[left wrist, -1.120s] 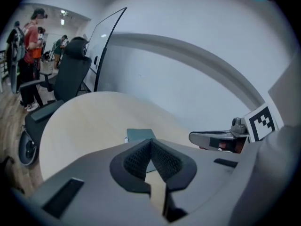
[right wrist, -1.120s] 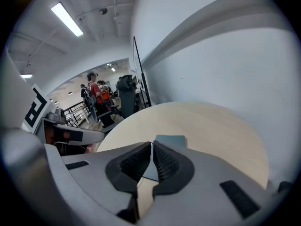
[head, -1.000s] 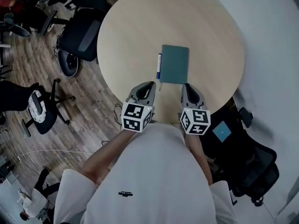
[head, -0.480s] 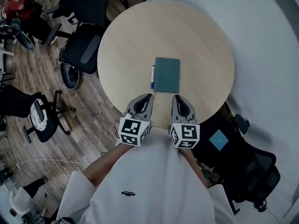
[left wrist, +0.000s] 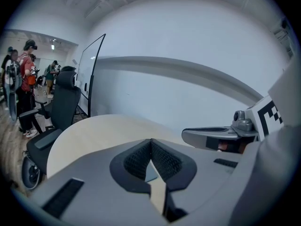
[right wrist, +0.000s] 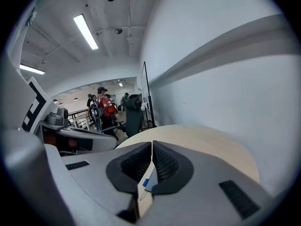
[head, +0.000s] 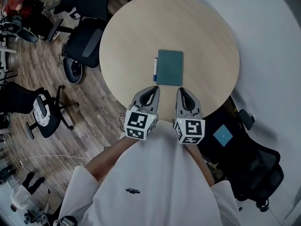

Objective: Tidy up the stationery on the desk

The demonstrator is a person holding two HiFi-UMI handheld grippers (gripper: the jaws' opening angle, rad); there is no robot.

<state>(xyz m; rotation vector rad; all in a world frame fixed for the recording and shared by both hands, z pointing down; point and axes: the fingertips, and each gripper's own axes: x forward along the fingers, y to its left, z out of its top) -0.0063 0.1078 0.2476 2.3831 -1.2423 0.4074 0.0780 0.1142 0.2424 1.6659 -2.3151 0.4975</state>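
A teal notebook lies flat near the middle of the round wooden table. A blue and white pen lies along the notebook's left edge. Both grippers hover side by side over the table's near edge, short of the notebook. My left gripper is shut and holds nothing; my right gripper is shut and holds nothing. In the right gripper view the pen and a sliver of notebook show through the slit below the closed jaws. The left gripper view shows a patch of the notebook the same way.
Black office chairs stand at the table's left and at the right. Another wheeled stool is on the wood floor further left. A white wall curves behind the table. Several people stand far off in the room.
Both grippers have drawn back from the notebook toward the table's near edge and closer together. Notebook and pen lie as before on the table.
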